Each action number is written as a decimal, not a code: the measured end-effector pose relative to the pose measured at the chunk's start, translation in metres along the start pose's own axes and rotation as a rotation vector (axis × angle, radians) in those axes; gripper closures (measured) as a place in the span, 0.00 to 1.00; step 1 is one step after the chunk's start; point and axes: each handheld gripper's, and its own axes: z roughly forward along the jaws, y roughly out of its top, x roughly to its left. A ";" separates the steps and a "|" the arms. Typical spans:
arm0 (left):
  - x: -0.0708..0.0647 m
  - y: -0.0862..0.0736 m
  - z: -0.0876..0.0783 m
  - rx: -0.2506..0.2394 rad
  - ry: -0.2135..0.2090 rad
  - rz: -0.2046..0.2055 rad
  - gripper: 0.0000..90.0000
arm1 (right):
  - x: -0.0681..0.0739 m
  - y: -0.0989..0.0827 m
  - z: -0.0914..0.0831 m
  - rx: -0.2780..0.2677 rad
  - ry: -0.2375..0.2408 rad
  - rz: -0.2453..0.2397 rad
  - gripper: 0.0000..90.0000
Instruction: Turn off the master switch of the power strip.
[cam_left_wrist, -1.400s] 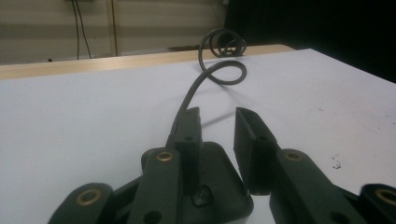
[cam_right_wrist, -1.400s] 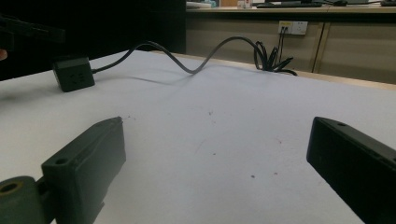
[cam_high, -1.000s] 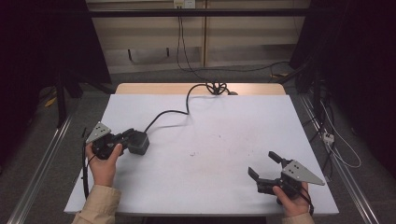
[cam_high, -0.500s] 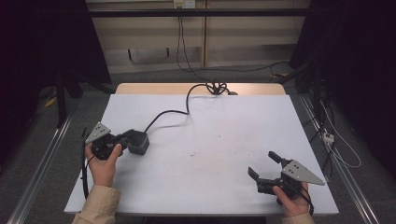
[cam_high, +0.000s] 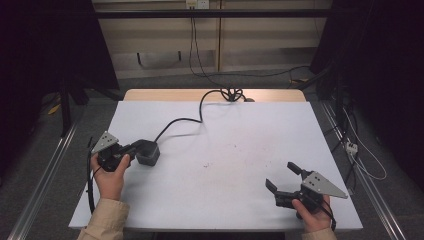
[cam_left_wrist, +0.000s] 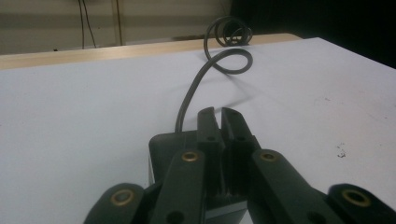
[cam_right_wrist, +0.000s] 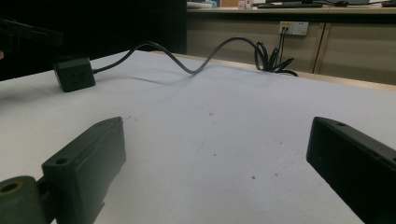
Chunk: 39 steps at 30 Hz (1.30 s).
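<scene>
A black cube-shaped power socket (cam_high: 148, 152) sits at the table's left, and its dark cable (cam_high: 186, 120) snakes to the far edge. My left gripper (cam_high: 134, 149) is at the cube. In the left gripper view its jaws (cam_left_wrist: 220, 114) are shut together, with nothing between them, lying over the top of the cube (cam_left_wrist: 168, 144), and the cable (cam_left_wrist: 196, 88) runs away ahead. My right gripper (cam_high: 281, 175) is open near the front right of the table, holding nothing. In the right gripper view its jaws (cam_right_wrist: 215, 128) stand wide apart, and the cube (cam_right_wrist: 74, 73) is far off to the left.
The white table top (cam_high: 240, 140) has a wooden strip (cam_high: 150, 95) along its far edge, where the cable coils (cam_high: 231, 93). Metal rails (cam_high: 45, 175) run along both sides on the floor. A small white plug block (cam_high: 351, 147) lies on the floor at the right.
</scene>
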 end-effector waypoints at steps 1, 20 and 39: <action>0.000 0.000 0.000 0.001 -0.001 0.003 0.99 | 0.000 0.000 0.000 0.000 0.000 -0.001 0.05; -0.001 -0.002 0.001 0.047 0.007 0.016 1.00 | 0.000 0.000 0.000 -0.001 -0.001 0.001 0.05; 0.001 -0.006 0.003 0.062 0.018 0.008 1.00 | 0.000 0.000 0.000 -0.003 0.000 0.000 0.05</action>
